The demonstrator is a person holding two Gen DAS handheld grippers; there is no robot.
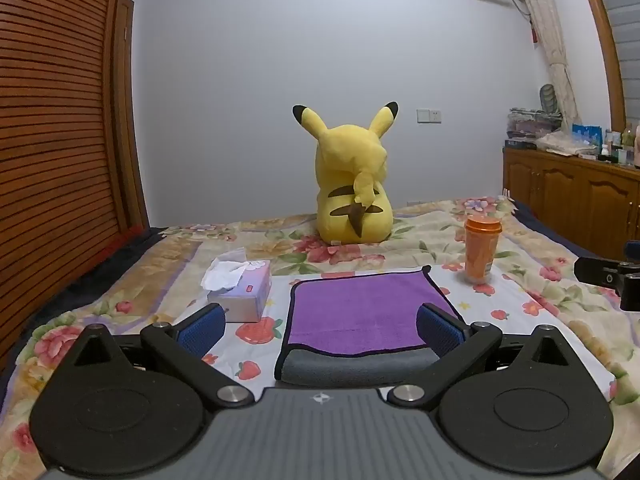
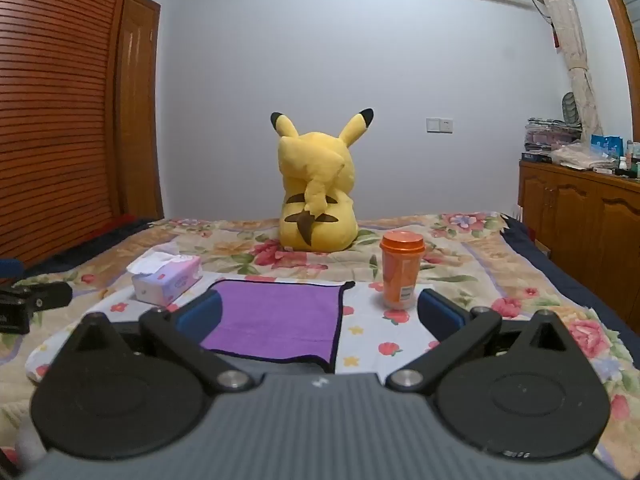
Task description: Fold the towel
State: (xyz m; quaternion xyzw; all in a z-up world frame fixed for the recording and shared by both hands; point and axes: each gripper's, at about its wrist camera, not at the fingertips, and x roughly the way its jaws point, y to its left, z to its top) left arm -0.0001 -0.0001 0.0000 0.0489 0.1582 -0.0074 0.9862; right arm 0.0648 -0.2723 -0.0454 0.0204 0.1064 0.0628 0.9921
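A purple towel (image 1: pixel 360 312) with a dark hem lies flat on the floral bedspread, its near edge turned over to show a grey underside (image 1: pixel 352 364). My left gripper (image 1: pixel 320 328) is open and empty, hovering just before the towel's near edge. In the right wrist view the towel (image 2: pixel 276 320) lies ahead and to the left. My right gripper (image 2: pixel 320 316) is open and empty above the towel's right edge. The right gripper's body shows at the right edge of the left wrist view (image 1: pixel 612 280).
A tissue box (image 1: pixel 240 292) sits left of the towel. An orange lidded cup (image 1: pixel 482 252) stands at its far right corner. A yellow Pikachu plush (image 1: pixel 352 184) sits farther back on the bed. A wooden cabinet (image 1: pixel 580 196) stands on the right, a slatted wardrobe (image 1: pixel 60 120) on the left.
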